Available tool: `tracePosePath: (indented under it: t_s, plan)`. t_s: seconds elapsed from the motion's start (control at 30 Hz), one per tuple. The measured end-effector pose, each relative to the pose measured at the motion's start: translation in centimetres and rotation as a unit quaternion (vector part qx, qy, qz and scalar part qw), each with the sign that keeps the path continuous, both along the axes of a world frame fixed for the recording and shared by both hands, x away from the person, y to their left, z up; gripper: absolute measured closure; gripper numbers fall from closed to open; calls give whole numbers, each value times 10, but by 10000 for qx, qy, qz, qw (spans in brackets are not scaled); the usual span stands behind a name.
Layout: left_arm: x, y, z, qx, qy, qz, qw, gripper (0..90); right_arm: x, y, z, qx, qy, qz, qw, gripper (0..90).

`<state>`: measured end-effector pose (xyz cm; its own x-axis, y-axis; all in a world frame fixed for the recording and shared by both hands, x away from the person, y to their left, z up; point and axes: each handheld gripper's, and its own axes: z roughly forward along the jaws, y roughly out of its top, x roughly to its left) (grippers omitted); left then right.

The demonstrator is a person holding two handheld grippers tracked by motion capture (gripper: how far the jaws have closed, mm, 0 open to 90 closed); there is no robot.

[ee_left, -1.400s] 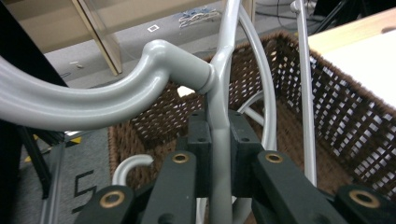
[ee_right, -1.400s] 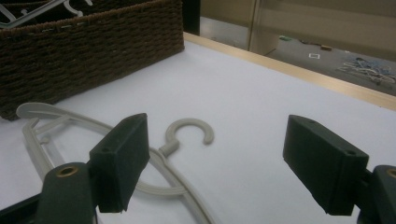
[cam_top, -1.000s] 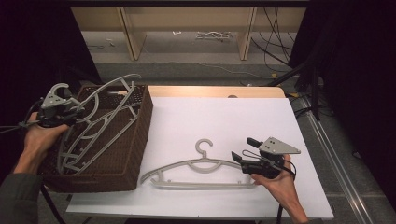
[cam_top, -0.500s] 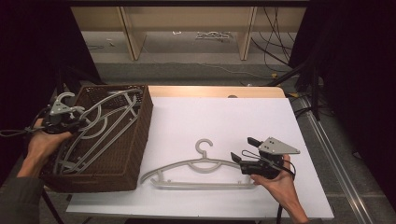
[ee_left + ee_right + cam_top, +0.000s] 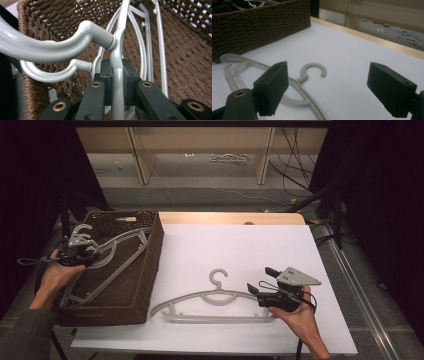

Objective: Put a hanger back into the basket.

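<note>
So the silver hanger [image 5: 117, 82] is clamped in the left hand-held gripper [image 5: 117, 75], pads [image 5: 106, 75] pressed on either side of its shoulder bar just below the neck (the hook [image 5: 50, 47] curls off to the left in the left gripper view). From the high view that hanger [image 5: 117, 251] sits down inside the brown wicker basket [image 5: 145, 285], leaning across a few other silver hangers [image 5: 102, 275] already in there, with the left hand-held gripper [image 5: 80, 251] at the basket's left rim. The basket itself stands on the left end of the white worktop [image 5: 240, 245].

Further out, a beige plastic hanger [image 5: 212, 305] lies flat on the worktop just to the right of the basket, hook pointing away from the person. The right hand-held gripper [image 5: 264, 281] rests by that hanger's right end, jaws spread wide with nothing between them. In the right gripper view the beige hanger [image 5: 304, 80] runs past the left pad [image 5: 273, 87], not pinched.
</note>
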<state>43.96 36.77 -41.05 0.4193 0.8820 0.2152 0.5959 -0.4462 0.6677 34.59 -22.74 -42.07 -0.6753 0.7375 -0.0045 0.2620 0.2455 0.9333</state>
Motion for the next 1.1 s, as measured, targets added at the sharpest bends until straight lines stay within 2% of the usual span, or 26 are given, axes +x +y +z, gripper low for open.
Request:
tracePosePath:
  t_s: [0.1, 0.17, 0.3, 0.33, 0.37, 0.4, 0.43, 0.47, 0.57, 0.6, 0.63, 0.7, 0.77, 0.8, 0.83, 0.87, 0.9, 0.93, 0.97, 1.0, 1.03, 1.07, 1.1]
  plan:
    - [2, -3, -4, 2, 78, 20, 10000, 802, 0, 0, 0, -59, 26, -26, 10000, 184]
    - [4, -5, -5, 198, 86, 93, 9997, 803, 0, 0, 0, -59, 22, -24, 10000, 185]
    - [3, -1, -6, 197, 134, 267, 9994, 775, 0, -1, 0, -48, 31, -34, 10000, 185]
    - [1, 0, -5, 264, 89, 322, 9991, 764, 0, -1, 0, -45, 30, -34, 10000, 184]
    - [1, 0, -5, 264, 89, 322, 9991, 741, 0, -1, 0, -45, 30, -34, 10000, 184]
    - [-2, 2, -3, 290, 15, 462, 9985, 705, -1, -1, 0, -74, 63, -24, 9999, 185]
    - [-2, 2, -3, 290, 15, 462, 9985, 675, 0, -1, 0, -88, 67, -13, 9999, 184]
    - [-4, 3, 1, 302, -61, 590, 9978, 652, 0, -1, 0, -82, 68, -5, 9999, 185]
    - [-7, 3, 4, 318, -144, 687, 9970, 613, -1, 0, 0, -84, 62, -11, 9999, 185]
    - [-10, 2, 8, 250, -241, 777, 9964, 568, -1, 0, 0, -83, 70, -12, 9999, 185]
    - [-10, 2, 8, 250, -241, 777, 9964, 540, -1, 0, 0, -83, 70, -12, 9999, 185]
    - [-17, -3, 16, 95, -406, 910, 9950, 473, -1, -1, 0, -82, 57, -22, 9999, 185]
    - [-19, -4, 19, 23, -448, 946, 9945, 424, -1, -1, 0, -91, 68, -19, 9999, 185]
    - [-25, -9, 24, -207, -595, 1013, 9929, 405, 0, -1, 0, -84, 68, -23, 9999, 184]
    - [-25, -9, 24, -207, -595, 1013, 9929, 389, 0, -1, 0, -84, 68, -23, 9999, 184]
    - [-31, -15, 29, -449, -698, 975, 9918, 373, -1, 0, 0, -72, 86, -27, 9999, 184]
    - [-31, -15, 29, -449, -698, 975, 9918, 362, -1, 0, 0, -72, 86, -27, 9999, 184]
    - [-37, -22, 33, -656, -809, 947, 9900, 352, -1, 0, -1, -82, 65, -7, 9999, 184]
    - [-37, -22, 33, -656, -809, 947, 9900, 339, -1, 0, -1, -82, 65, -7, 9999, 184]
    - [-43, -31, 36, -845, -865, 833, 9892, 330, -1, 2, -2, -5, 108, 4, 9999, 183]
    - [-43, -31, 36, -845, -865, 833, 9892, 326, -1, 2, -2, -5, 108, 4, 9999, 183]
    - [-49, -40, 40, -1038, -953, 742, 9872, 320, -2, 0, 0, -162, 114, -32, 9998, 183]
    - [-49, -40, 40, -1038, -953, 742, 9872, 312, -2, 0, 0, -162, 114, -32, 9998, 183]
